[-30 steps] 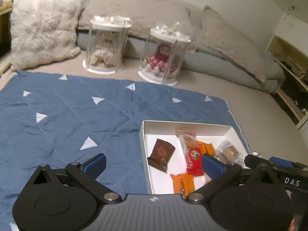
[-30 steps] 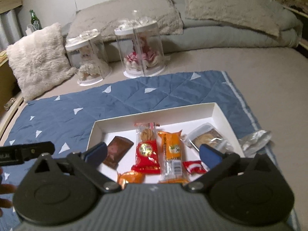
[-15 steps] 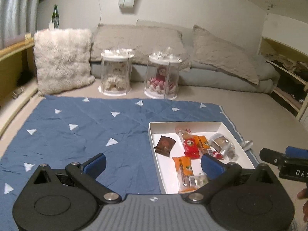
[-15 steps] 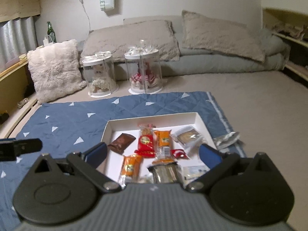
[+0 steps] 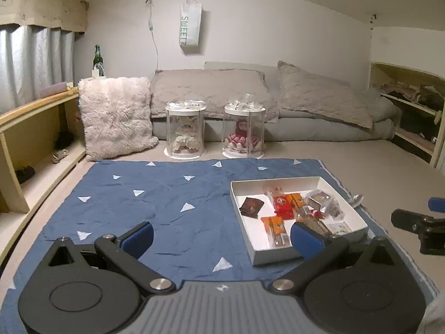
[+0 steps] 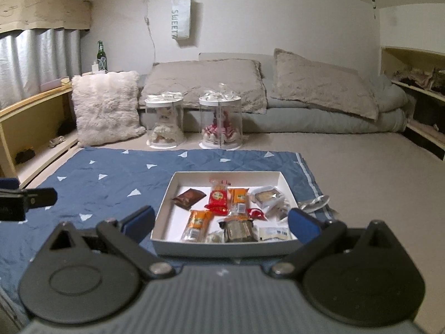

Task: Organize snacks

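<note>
Left wrist view: the left gripper (image 5: 222, 235) hangs above the blue mat (image 5: 155, 197) with its jaws spread wide and nothing between them. Its blue fingertips (image 5: 139, 236) frame bare mat on one side and the near corner of the white box (image 5: 281, 254) on the other; the box lies ahead and to the right of this tool, near the mat's right edge. Inside it the snacks lie loose: a brown packet (image 5: 251, 206) on the side nearest the tool's centre line, a red packet (image 5: 283, 205) beside an orange one (image 5: 297, 198) further right, another orange packet (image 5: 275, 229) close to the right fingertip, and clear wrapped biscuits (image 5: 322, 200) at the far right. A silver wrapper (image 5: 356, 199) lies outside the box, just beyond its right wall at the mat's edge. Part of the right gripper shows at the far right, off the mat side of the box.

Right wrist view: the right gripper (image 6: 221, 221) also stands wide open and empty, and here the box (image 6: 222, 247) sits straight ahead, between the two fingertips, its near wall just past them. The brown packet (image 6: 189, 197) lies left of centre, the red packet (image 6: 218, 197) in the middle, a dark packet (image 6: 237, 229) and a white packet (image 6: 274, 233) against the near wall. The silver wrapper (image 6: 314, 202) rests outside, ahead of the right fingertip. Well beyond the mat stand two clear jars (image 6: 219, 122) holding dolls, in front of grey cushions (image 6: 205, 80), with a fluffy pillow (image 6: 104, 105) to the left.
</note>
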### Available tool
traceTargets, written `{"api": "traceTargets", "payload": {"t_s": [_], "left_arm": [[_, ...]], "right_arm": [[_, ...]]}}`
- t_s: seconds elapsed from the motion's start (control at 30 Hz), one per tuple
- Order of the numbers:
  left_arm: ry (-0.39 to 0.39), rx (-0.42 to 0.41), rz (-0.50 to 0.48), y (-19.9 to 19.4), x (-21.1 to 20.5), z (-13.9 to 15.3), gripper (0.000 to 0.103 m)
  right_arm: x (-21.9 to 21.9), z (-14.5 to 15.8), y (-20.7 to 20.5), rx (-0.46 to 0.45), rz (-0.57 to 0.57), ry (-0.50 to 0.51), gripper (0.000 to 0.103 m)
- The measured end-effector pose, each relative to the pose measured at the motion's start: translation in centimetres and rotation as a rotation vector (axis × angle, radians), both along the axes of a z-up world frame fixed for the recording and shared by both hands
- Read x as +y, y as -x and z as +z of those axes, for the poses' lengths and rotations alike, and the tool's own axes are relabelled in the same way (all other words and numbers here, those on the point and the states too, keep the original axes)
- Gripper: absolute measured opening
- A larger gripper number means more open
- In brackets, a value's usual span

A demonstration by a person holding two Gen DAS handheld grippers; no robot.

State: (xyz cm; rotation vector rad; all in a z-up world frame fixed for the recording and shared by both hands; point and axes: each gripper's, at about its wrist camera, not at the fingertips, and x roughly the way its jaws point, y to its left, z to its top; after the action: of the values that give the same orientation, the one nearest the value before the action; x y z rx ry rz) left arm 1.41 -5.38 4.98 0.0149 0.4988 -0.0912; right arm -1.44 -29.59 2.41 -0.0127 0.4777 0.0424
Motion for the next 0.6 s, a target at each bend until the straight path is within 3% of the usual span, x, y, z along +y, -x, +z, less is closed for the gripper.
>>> {"api": "traceTargets", "payload": {"t_s": [0.23,0.6], "left_arm": [[-0.022,-0.023,-0.008,3.7,0.6,-0.7,0.103],[-0.021,0.022,0.031,4.9,1.3,-3.6,0.103]], "right_arm": [[0.8,-0.5,3.4,-0.024,0.011,0.022,0.102],[1.2,-2.7,5.6,0.004,0.003,0.041,0.102]]}}
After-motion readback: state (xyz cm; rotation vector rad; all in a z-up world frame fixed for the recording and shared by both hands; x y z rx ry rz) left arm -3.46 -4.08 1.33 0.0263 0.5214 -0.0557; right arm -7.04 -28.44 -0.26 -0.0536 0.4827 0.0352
